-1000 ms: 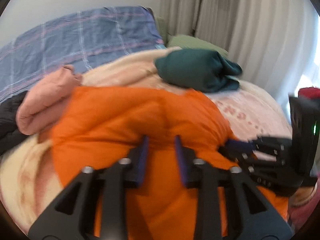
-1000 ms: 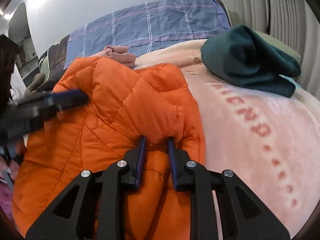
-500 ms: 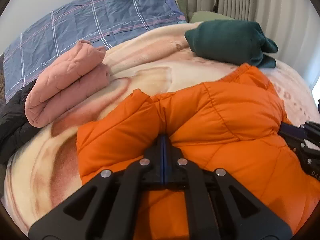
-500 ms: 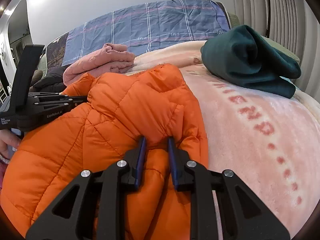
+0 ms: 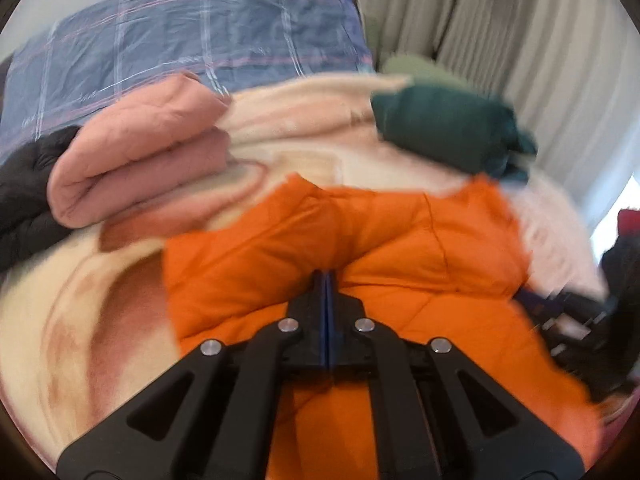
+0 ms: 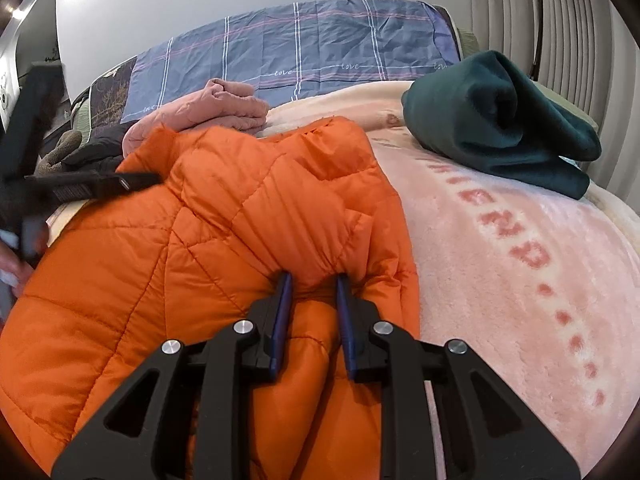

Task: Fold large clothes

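An orange quilted puffer jacket [image 6: 224,232] lies bunched on a pink and cream blanket [image 6: 520,264] on a bed. My left gripper [image 5: 326,280] is shut on a fold of the orange jacket [image 5: 360,232] near its left part. My right gripper [image 6: 310,284] is shut on a thick bunch of the jacket near its right edge, jaws a little apart around the fabric. The left gripper also shows at the left of the right wrist view [image 6: 92,186]. The right gripper shows blurred at the right of the left wrist view [image 5: 576,316].
A folded pink quilted garment [image 5: 136,160] lies behind the jacket to the left. A folded dark green garment [image 6: 500,124] lies at the back right. A blue plaid cover [image 6: 304,48] is at the bed's head. A black garment [image 5: 20,196] lies far left. Curtains [image 5: 520,40] hang on the right.
My left gripper closed on a fold of the orange jacket and now holds it, its view swinging right. The jacket's left part has shifted. My right gripper keeps its hold.
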Available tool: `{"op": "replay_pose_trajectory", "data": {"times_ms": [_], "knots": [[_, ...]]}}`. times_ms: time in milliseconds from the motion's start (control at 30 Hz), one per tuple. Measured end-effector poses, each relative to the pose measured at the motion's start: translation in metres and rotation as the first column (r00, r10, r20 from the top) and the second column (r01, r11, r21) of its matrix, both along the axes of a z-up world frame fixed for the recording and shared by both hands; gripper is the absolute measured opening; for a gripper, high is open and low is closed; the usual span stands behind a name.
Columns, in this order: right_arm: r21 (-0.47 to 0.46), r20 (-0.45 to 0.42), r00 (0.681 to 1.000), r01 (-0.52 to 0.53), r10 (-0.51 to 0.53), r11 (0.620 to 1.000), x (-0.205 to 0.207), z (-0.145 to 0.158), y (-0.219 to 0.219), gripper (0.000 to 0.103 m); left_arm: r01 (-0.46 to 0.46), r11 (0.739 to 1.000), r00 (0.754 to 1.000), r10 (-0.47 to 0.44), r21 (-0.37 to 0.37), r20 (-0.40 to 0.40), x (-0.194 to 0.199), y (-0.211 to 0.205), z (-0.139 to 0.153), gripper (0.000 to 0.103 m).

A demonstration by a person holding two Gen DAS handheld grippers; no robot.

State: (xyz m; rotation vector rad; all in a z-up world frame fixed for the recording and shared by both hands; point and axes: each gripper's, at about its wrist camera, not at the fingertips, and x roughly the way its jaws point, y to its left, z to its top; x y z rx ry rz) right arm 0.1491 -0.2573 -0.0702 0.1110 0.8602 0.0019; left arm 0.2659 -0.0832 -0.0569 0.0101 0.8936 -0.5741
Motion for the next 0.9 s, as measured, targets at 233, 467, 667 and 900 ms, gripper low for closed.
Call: {"op": "replay_pose_trajectory", "data": {"times_ms": [233,467,667,900], "knots": [[0.028,0.004,1.0,-0.003,0.002,1.0,0.003,-0.001,-0.001,0.023,-0.025,0.995,0.999,0.027,0.098,-0.017,0.007,0.01,-0.03,0.003],[0.047,0.007,1.0,-0.003,0.002,0.999,0.003,-0.002,-0.006,0.023,-0.058,0.996,0.997,0.061,0.066,-0.045,0.007,0.01,-0.035,0.003],[0.065,0.017,1.0,-0.003,0.002,0.998,0.002,-0.003,-0.01,0.024,0.102,0.995,0.99,-0.103,0.016,0.092,-0.021,-0.035,0.044,0.012],[0.113,0.023,1.0,0.003,-0.006,0.994,-0.001,-0.004,-0.019,0.024,0.284,0.925,0.956,-0.295,0.253,0.006,-0.015,-0.146,0.004,0.037]]}}
